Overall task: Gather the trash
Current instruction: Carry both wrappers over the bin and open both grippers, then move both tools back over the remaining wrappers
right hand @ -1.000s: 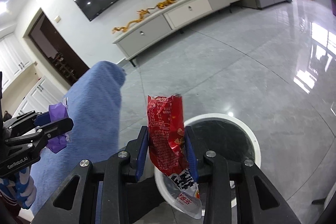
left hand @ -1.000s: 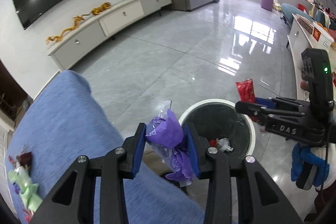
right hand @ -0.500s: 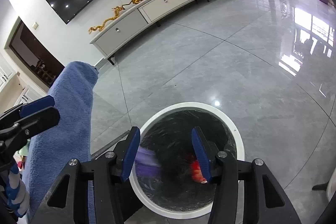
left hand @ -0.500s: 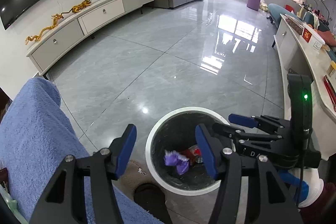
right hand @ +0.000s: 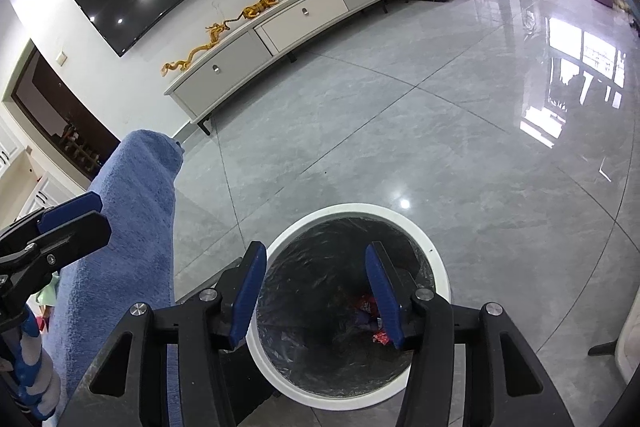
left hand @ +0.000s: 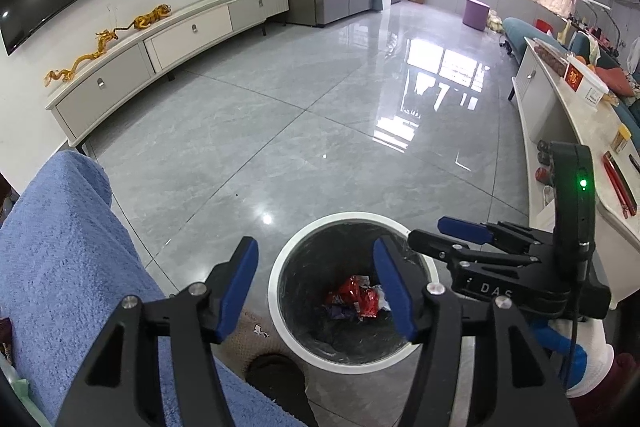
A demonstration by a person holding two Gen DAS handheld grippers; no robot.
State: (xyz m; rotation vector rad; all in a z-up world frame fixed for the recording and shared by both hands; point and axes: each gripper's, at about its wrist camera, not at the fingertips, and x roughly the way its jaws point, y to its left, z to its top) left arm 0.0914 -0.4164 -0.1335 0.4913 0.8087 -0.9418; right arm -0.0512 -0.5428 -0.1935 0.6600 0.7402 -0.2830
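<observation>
A white-rimmed trash bin (left hand: 280, 307) lined with a black bag stands on the grey floor below both grippers. At its bottom lie a red snack wrapper (left hand: 354, 297) and a purple wrapper (left hand: 338, 311). My left gripper (left hand: 314, 243) hangs open above the bin's left half, nothing between its blue pads. My right gripper (right hand: 314, 247) is open over the bin (right hand: 352, 209) too, and the red wrapper (right hand: 370, 303) shows faintly past its right finger. In each wrist view the other gripper appears from the side, the right gripper (left hand: 440, 237) and the left gripper (right hand: 80, 219), both with empty jaws.
A blue towel-covered surface (left hand: 60, 247) rises left of the bin, with a pale green wrapper (right hand: 44, 291) at its near edge. A dark slipper (left hand: 276, 375) lies beside the bin. A low TV cabinet (left hand: 152, 55) lines the far wall and a white counter (left hand: 560, 131) the right.
Both grippers have opened. The purple wrapper left the left gripper and the red wrapper the right one, and both now lie in the bin. Both grippers have tilted further down over the bin.
</observation>
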